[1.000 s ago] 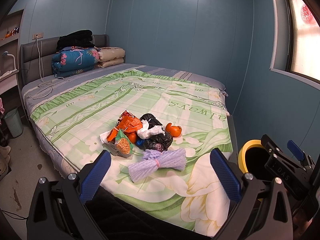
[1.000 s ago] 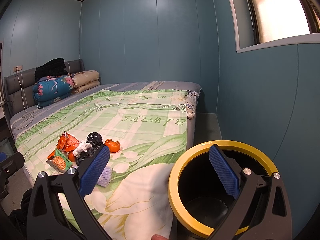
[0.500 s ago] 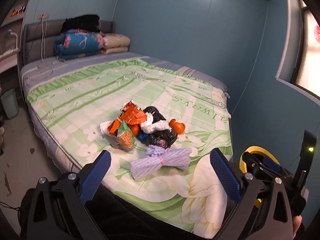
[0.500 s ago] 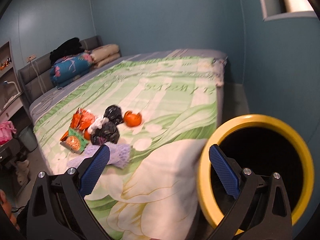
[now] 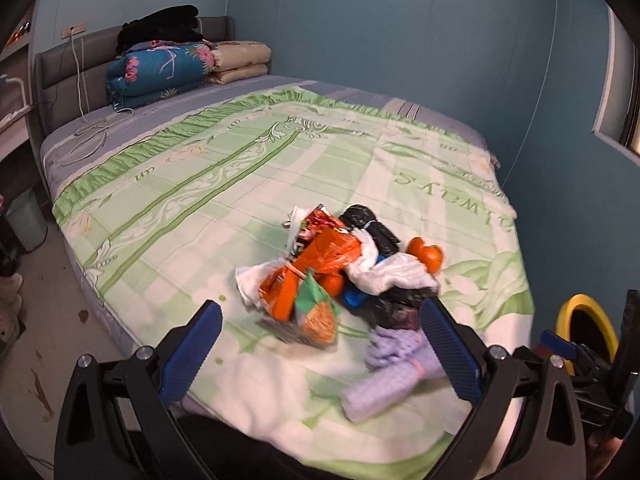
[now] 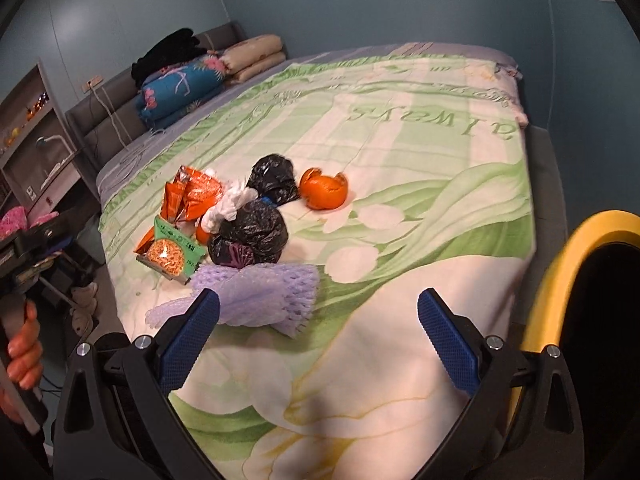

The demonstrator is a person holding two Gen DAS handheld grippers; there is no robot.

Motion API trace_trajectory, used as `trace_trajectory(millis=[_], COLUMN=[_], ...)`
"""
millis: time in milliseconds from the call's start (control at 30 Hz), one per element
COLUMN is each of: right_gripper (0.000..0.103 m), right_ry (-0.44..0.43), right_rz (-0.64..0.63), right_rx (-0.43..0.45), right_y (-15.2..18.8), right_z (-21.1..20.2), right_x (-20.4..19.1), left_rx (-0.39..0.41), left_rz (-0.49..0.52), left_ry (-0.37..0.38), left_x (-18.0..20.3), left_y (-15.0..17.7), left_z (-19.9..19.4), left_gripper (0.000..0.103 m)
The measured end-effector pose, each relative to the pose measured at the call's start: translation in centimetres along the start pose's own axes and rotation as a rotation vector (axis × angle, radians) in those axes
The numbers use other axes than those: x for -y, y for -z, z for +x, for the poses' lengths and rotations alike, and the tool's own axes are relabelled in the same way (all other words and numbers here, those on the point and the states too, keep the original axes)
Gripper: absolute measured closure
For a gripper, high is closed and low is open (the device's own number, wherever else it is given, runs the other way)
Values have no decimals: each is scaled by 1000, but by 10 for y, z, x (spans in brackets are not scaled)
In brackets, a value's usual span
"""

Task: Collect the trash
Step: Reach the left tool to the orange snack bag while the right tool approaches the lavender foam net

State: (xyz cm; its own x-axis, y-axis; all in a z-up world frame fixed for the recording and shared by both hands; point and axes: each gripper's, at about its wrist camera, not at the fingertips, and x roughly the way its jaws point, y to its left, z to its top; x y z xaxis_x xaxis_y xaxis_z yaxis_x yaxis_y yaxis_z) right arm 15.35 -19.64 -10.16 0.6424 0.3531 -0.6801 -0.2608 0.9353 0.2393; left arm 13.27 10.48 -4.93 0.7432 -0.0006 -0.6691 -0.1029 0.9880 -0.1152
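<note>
The left hand-held gripper (image 5: 320, 344) is hovering over the near edge of the bed (image 5: 248, 168) with its blue-padded jaws spread wide and gripping nothing. The right hand-held gripper (image 6: 319, 340) is likewise standing wide open and empty above the white-and-green bedspread (image 6: 420, 208).

Between the left jaws, a trash pile is lying on the bedspread: orange snack wrappers (image 5: 320, 264), a green noodle packet (image 5: 316, 316), white plastic (image 5: 400, 272), black bags (image 6: 256, 232) and an orange peel (image 6: 324, 188). A purple foam net (image 6: 260, 292) is lying nearest, just ahead of the right gripper's left finger, with nothing blocking it. The yellow-rimmed bin (image 6: 568, 264) is standing beside the bed at the right.

Compared with a second ago, both grippers have tilted down and closed in on the pile, which is now looming larger; the bin has slid toward the right edge of the right view.
</note>
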Motion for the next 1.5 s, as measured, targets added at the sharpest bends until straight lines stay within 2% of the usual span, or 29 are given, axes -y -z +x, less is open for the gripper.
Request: trace_trajectory(millis=[100,267,433,600,733,800,900,967,1033,1100,1200,1233,1367,1467,1500], right_gripper=[8,8,8,8,8,8,8,9,10,19,27,29,42,57,66], right_ry=[-15,-13,-17,-20,-21,-24,-33,-37,-50,-60,-79,-80,-104,-146,-156], right_rz=[-6,-26,-68,-100,-116,-119,-113,-110,-107,-99,-91,-91,-78,-60,-52], right_rx=[-31,-58,-90,-145,-168,-183,-200,-199,-202,-209,-225,-227,-233,-240,-242], right_y=[-4,-10,-16,-17,-18,-18,-17,-17,-18,-17,-15,-14,-12,-11,-11], right_z=[13,30,47,67,77,81,86,86,85,85,88,88,84,79,78], right_x=[-5,-14,-25,-33,-38,-41,-41,-42,-41,-41,-43,-44,-44,-43,-43], left_rx=[-27,-88,-137,-177,-196,-208,-209,-214,-223,-229,-243,-247,-246,-233,-228], left_rz=[53,68,103,94,105,106,122,115,97,98,110,104,69,53,48], left_ry=[-25,1,-8,44,41,70,75,80,104,122,146,151,177,193,199], left_x=[-6,-17,-21,-24,-22,-20,-14,-14,-15,-13,-9,-8,-11,-12,-12], left_y=[-14,-33,-46,-51,-53,-54,-54,-52,-50,-47,-44,-43,-39,-38,-37], left_z=[25,63,96,116,131,136,143,146,147,147,148,149,147,139,136], left_gripper=[7,7,7,7,7,7,7,12,27,37,56,59,66,66,66])
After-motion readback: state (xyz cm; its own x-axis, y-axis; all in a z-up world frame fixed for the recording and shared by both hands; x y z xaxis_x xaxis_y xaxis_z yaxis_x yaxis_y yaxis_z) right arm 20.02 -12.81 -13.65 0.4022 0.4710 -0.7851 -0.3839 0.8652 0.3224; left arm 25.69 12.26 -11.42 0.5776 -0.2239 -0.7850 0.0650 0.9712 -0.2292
